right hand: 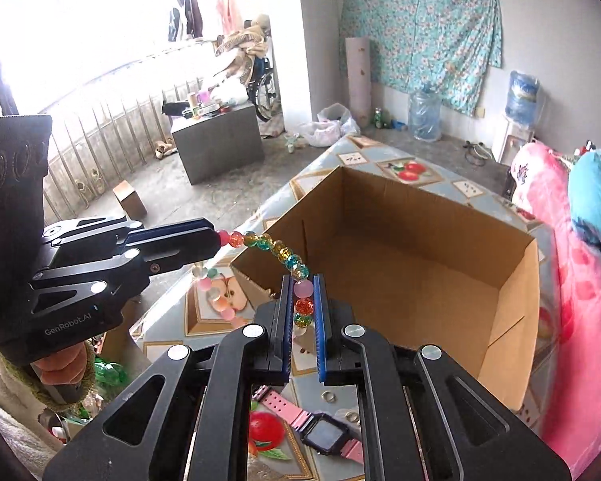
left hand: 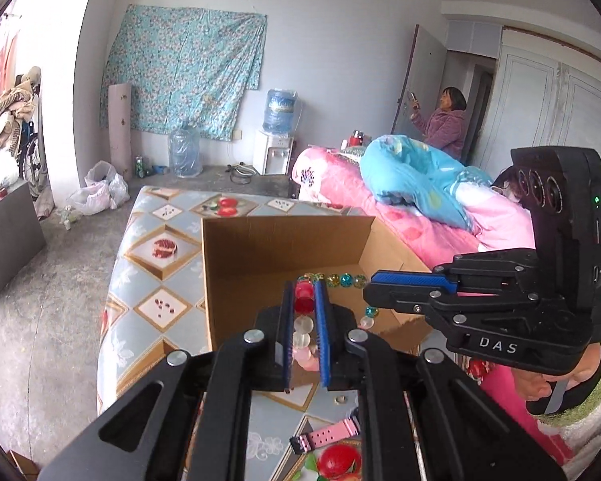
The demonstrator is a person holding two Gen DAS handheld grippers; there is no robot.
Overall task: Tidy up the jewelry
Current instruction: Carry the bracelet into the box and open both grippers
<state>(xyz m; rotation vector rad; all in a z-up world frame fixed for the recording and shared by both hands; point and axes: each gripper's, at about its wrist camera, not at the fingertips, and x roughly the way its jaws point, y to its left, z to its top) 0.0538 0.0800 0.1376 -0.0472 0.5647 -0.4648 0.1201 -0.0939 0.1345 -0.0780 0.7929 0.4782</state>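
Writing: you can read "DAS" on your right gripper, "GenRobot.AI" on your left gripper.
Fingers: both clamp the bead strand.
Beads: round, glassy, multicoloured.
Box: plain corrugated cardboard.

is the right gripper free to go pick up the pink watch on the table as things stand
Probably not yet. The pink watch lies uncovered below, but the right gripper is shut on the bead bracelet, which the left gripper also clamps. It must release first.

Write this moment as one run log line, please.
left gripper: shut on bead necklace | right gripper: shut on bead necklace | necklace: hanging between both | cardboard box: open
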